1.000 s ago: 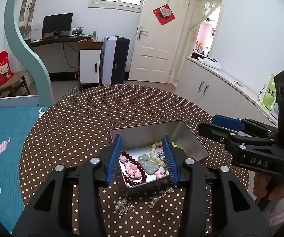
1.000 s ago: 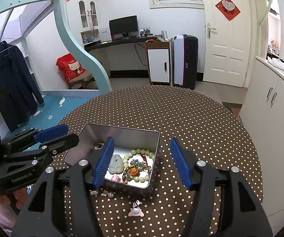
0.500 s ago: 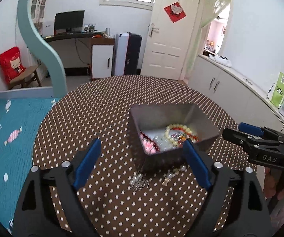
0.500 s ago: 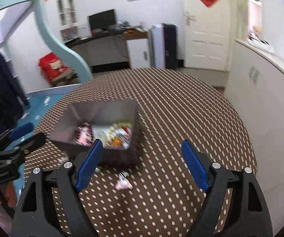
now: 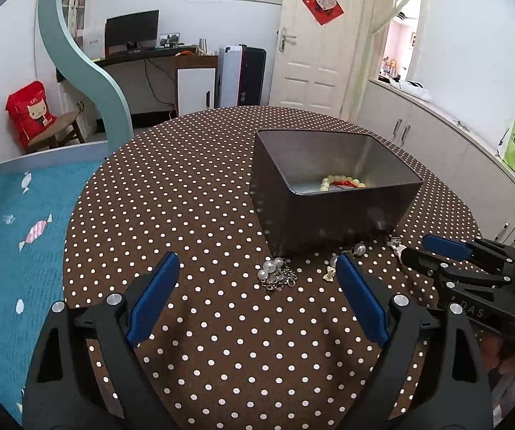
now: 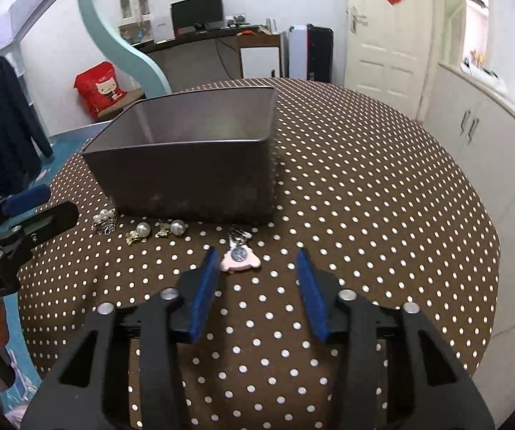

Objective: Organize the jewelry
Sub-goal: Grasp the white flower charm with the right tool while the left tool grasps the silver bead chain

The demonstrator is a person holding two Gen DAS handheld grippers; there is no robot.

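A grey metal tin (image 5: 329,215) stands on the dotted table and holds a pale bead bracelet (image 5: 343,182). Loose pieces lie in front of it: a pearl cluster (image 5: 275,274), gold pearl earrings (image 6: 142,232) and a pink charm (image 6: 240,259). My left gripper (image 5: 256,258) is open wide and low over the cloth, with the pearl cluster just ahead between its tips. The jaws of my right gripper (image 6: 257,252) are closing. The pink charm lies between their tips, close to the left finger, and neither pad presses on it. Each gripper shows in the other's view (image 5: 426,251) (image 6: 39,211).
The round table (image 6: 383,179) has a brown cloth with white dots, and its edge curves close on the right. White cabinets (image 5: 436,132) run along the right wall. A teal bed surface (image 5: 17,215) lies left of the table.
Both grippers have come down from above the tin to low in front of it. The left jaws have spread wide. The right jaws widened, then narrowed around the pink charm.
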